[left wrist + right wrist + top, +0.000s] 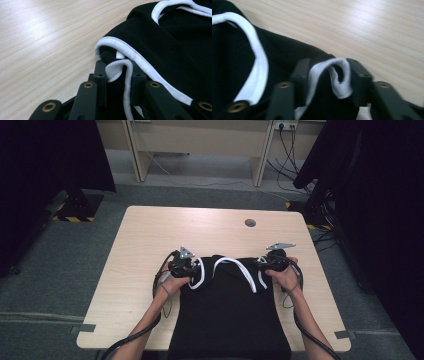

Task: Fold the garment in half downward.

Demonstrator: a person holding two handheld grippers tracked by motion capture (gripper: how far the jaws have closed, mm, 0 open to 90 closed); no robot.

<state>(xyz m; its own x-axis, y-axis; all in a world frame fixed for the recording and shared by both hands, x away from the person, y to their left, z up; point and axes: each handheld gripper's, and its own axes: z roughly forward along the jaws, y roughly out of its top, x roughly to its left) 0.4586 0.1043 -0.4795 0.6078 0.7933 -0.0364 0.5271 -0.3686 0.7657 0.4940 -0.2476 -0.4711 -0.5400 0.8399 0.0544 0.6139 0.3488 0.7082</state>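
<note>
A: Status, left to right?
B: Left gripper clamped on the white trim of the black garment, which lies flat at the table's near edge; right gripper has trim bunched between its jaws.
A: Procedure?
B: Confirm both layers are pinched; lift both grippers evenly; keep the top edge taut; avoid snagging loose trim.

No readable txt, labels, brands or nos. anywhere.
</note>
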